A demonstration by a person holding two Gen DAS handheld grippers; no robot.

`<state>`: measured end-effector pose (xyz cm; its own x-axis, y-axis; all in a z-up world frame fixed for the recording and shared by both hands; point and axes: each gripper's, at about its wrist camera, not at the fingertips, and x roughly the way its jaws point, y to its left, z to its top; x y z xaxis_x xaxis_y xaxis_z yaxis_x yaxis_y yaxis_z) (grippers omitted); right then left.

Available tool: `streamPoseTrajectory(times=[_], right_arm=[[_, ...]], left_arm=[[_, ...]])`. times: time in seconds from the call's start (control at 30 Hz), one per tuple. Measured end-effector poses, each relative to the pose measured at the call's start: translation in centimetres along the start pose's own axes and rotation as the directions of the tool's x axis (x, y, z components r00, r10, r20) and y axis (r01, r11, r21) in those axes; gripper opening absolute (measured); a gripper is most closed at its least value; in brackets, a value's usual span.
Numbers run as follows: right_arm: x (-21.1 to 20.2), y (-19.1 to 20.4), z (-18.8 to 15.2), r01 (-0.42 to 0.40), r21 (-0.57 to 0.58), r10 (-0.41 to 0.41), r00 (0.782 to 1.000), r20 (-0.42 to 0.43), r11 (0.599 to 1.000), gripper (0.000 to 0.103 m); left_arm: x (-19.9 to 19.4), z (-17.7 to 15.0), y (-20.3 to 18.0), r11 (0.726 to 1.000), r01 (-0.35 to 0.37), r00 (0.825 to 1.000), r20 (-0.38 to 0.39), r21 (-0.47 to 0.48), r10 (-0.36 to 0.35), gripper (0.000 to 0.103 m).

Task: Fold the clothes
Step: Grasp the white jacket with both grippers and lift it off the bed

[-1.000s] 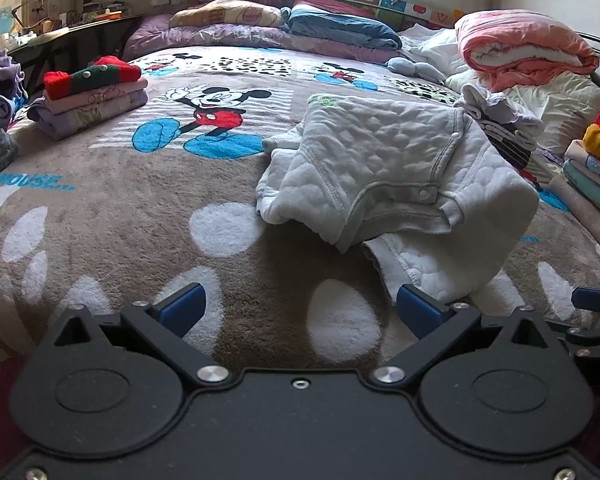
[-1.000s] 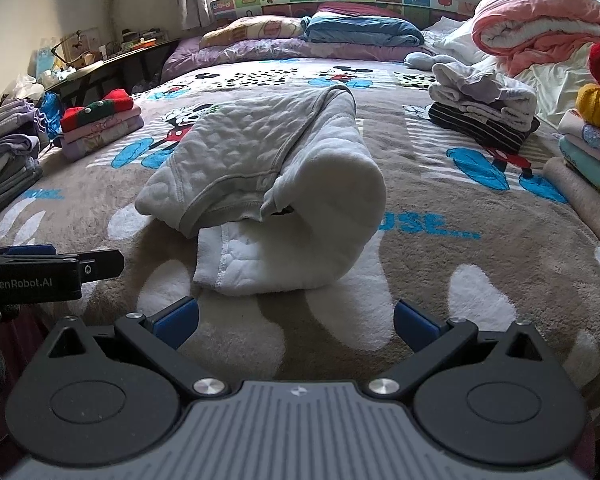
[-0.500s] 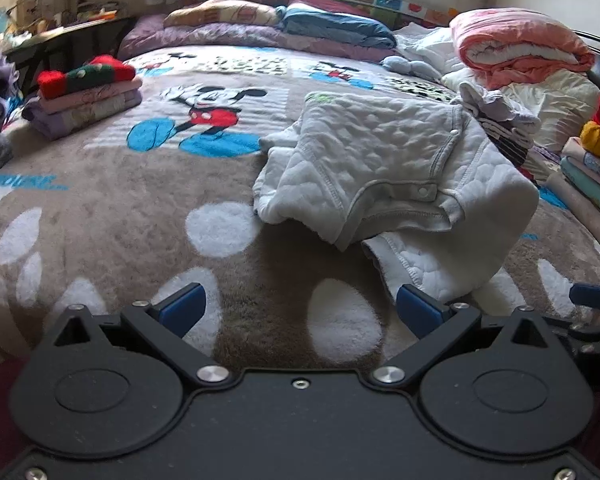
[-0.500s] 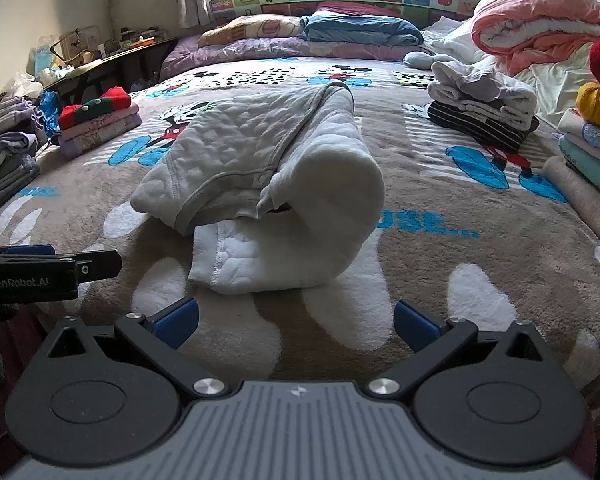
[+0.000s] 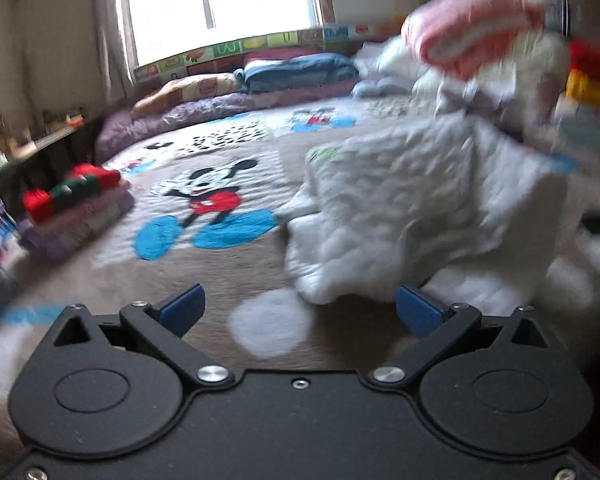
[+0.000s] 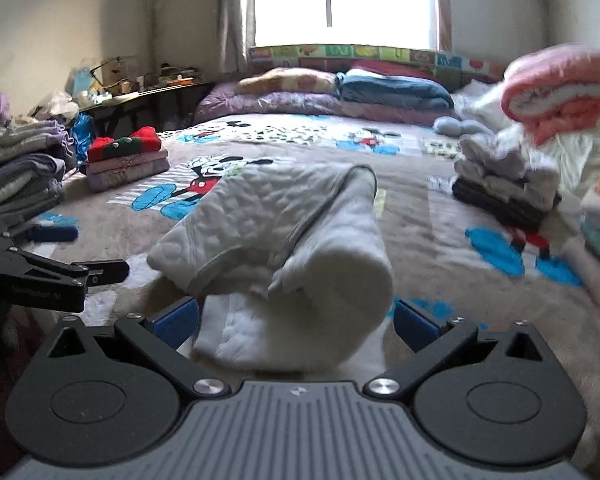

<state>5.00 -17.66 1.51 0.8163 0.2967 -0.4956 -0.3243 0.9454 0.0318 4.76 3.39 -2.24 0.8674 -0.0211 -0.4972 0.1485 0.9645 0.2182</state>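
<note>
Right tongs astride white garment

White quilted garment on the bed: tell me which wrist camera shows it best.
The right wrist view. The white quilted garment sits centred and sharp there, its rolled fold between the open right gripper fingers. The left wrist view shows it motion-blurred and off to the right.

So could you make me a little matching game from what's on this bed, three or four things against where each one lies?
Things:
1. white quilted garment
2. red and green folded stack
3. pink rolled blanket
4. blue pillow

Places:
a. far end, under the window
b. left side of the bed
c. middle, nearest the grippers
d. right side, piled high

Pairs: 1-c, 2-b, 3-d, 4-a
</note>
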Motion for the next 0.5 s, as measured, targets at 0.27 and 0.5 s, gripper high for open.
streamPoseTrajectory(times=[0.27,0.5], right_arm=[[2.3,1.0,0.0,0.131,-0.296,-0.124,0.991,0.043,0.946,0.103],[4.4,2.3,-2.1,0.221,-0.539,-0.185,0.975,0.12,0.813,0.095]], left_arm=[[2.6,-1.8,-2.4,0.949,-0.076,0.996,0.068,0.306,0.058,0.103],[3.8,-3.8,-3.6,0.877,-0.132,0.986,0.152,0.462,0.068,0.089]])
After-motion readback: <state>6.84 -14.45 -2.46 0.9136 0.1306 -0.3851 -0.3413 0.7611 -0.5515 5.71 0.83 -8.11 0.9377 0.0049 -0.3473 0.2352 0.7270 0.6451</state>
